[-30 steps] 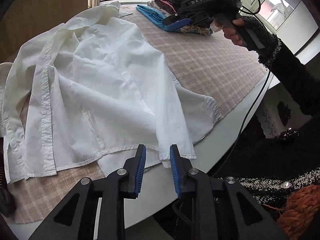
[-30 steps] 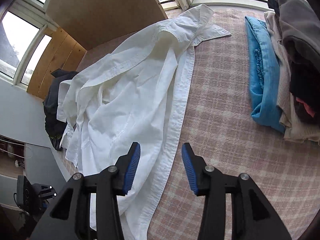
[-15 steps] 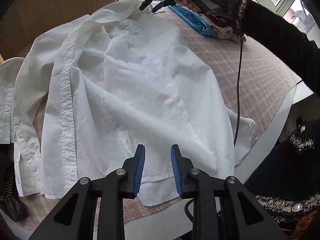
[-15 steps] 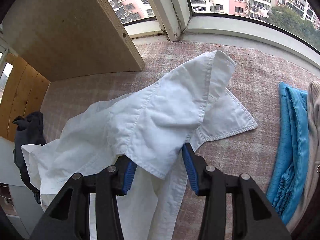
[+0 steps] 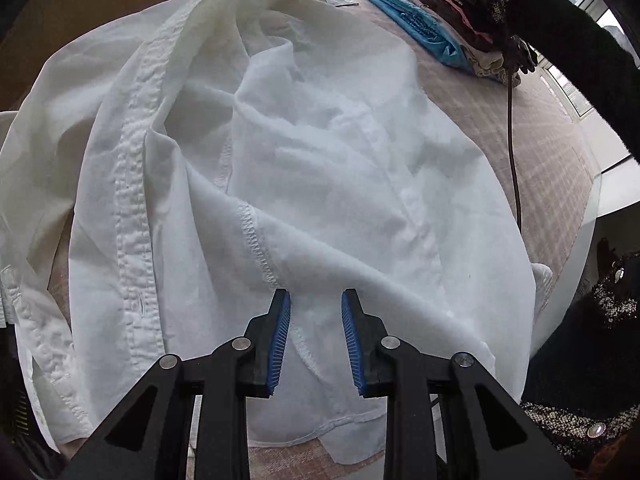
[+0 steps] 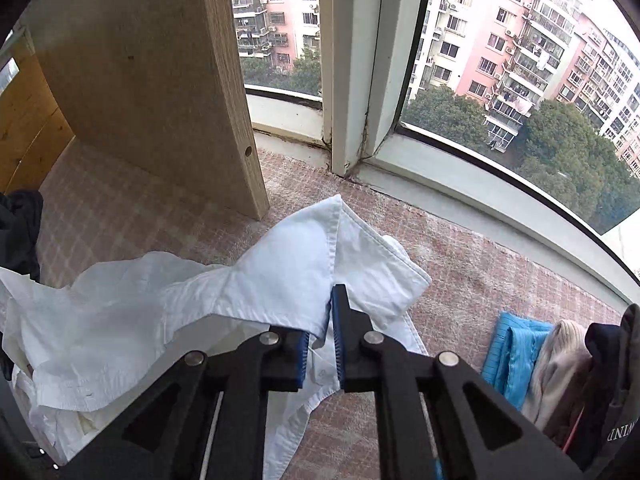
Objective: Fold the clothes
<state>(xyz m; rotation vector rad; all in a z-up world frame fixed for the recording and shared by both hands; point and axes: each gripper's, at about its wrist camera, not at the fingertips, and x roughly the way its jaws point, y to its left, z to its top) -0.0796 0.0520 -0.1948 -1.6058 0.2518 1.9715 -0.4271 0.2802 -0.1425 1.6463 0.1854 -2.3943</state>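
The crumpled white cotton button-up shirt (image 5: 304, 168) lies spread and rumpled on the pink checked tablecloth (image 5: 552, 148), with no fold completed; judged from its disorder, the task is at an early stage, and smoothing plus all folds remain. A stack of already folded garments, with a blue one (image 6: 516, 352) lowest, sits at the far side near the window. The right gripper (image 6: 320, 338) is at the shirt's collar (image 6: 360, 264); its jaws are closing with collar fabric between the blue ribbed pads (image 6: 338, 344), and the gap is narrow. The left gripper (image 5: 316, 344) hovers over the lower hem region, jaws parted moderately, pads astride a stitched seam (image 5: 256, 240) but not visibly pressing the cloth. The person's dark knitted sleeve (image 5: 560, 40) crosses above.
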